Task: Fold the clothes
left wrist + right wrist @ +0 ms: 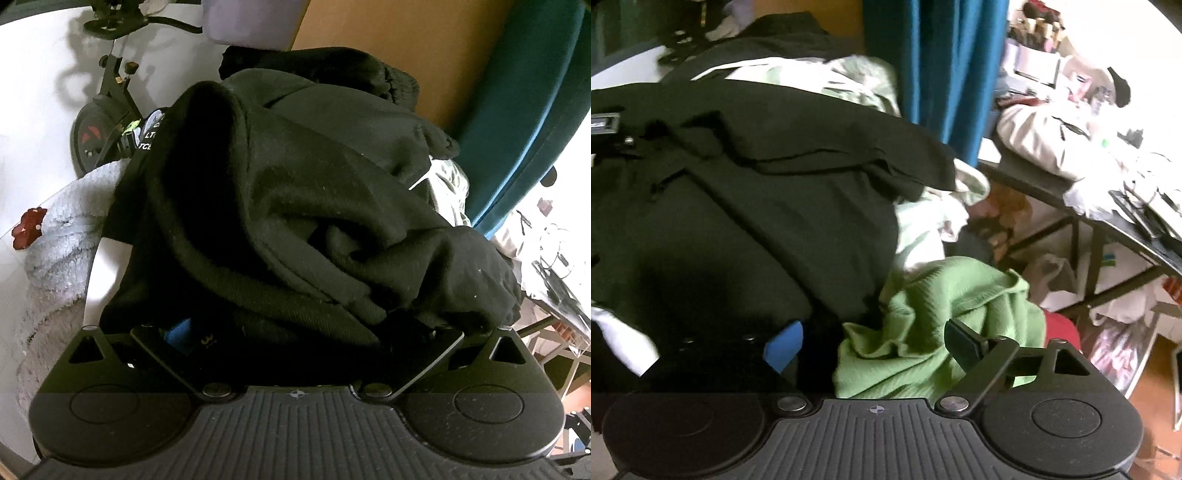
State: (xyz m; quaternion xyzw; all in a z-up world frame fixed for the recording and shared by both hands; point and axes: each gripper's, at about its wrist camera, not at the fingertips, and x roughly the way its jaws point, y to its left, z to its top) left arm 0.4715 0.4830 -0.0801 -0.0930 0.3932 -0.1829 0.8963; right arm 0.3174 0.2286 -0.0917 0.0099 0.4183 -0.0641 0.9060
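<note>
1. Straight ahead of the left gripper (295, 332), pressed right up against it: black sweatshirt (303, 192), bunched and crumpled, spilling over both fingers so that the tips go unseen.
2. Left grip state: cannot tell. Fingers set wide at the base, cloth heaped between and over them, no sign of whether anything is pinched.
3. Long run of the sweatshirt: away from the left gripper toward the far side, with a thick rolled edge, hood or hem, curving up on the near-left.
4. Ahead-left of the right gripper (875, 343): the same black sweatshirt (746, 192), spread flatter, one folded band lying across it from left to right.
5. Right grip state: spread wide, nothing held. Blue-padded finger (783, 343) touching or tucked under the black cloth edge; other finger (964, 343) over a green knit garment (945, 317) just ahead-right.
6. Judged relation for the coming move: black cloth nearer the left gripper, already buried in it; right gripper only at its near-right edge, so needing a shift leftward to catch a hem rather than the green knit.
7. Risk, as a guess: green garment getting pinched along with the black.
</note>
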